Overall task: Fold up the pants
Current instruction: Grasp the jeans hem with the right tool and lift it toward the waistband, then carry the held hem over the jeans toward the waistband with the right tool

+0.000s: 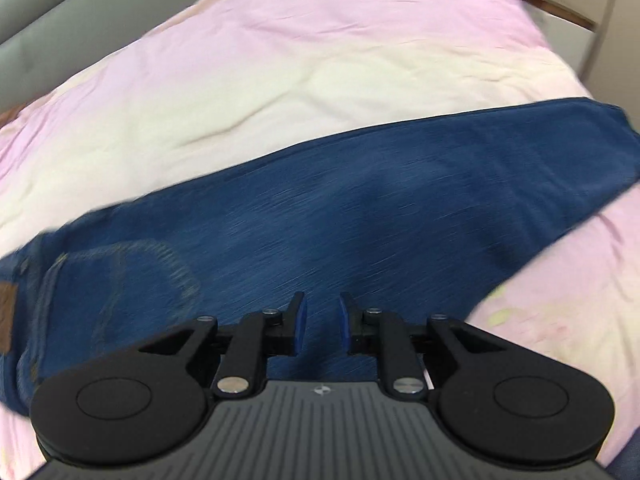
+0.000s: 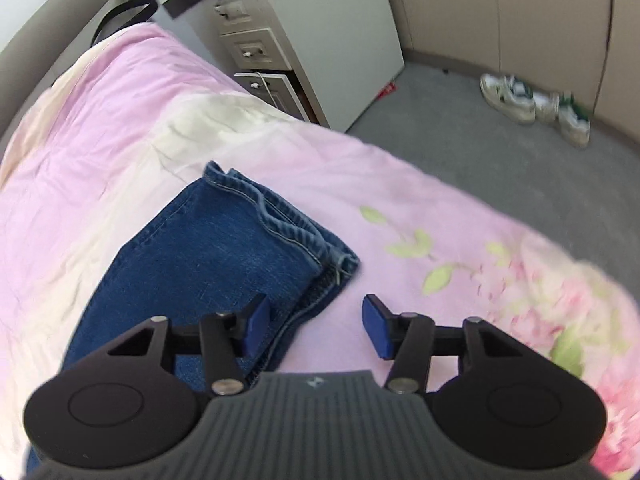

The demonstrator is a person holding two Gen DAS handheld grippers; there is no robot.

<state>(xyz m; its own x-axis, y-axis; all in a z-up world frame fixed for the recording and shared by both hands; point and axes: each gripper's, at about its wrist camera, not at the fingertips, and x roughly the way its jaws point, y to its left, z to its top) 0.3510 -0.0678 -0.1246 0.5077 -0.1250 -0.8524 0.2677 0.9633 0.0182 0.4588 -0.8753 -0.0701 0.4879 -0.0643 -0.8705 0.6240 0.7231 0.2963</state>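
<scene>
Blue jeans [image 1: 360, 208] lie flat on the pink bed cover, legs stacked, waist and back pocket [image 1: 132, 280] at the left, leg ends at the right. My left gripper [image 1: 322, 322] hovers over the thigh area with its jaws a little apart and nothing between them. In the right wrist view the leg hems [image 2: 280, 224] lie in front of my right gripper [image 2: 316, 322], which is open wide and empty, straddling the near edge of the leg by the hems.
The pink floral bed cover [image 2: 440, 240] fills both views. A grey headboard [image 1: 60, 8] stands at the back left. Beside the bed are a white drawer cabinet [image 2: 312, 40], grey carpet and white sneakers [image 2: 536, 104].
</scene>
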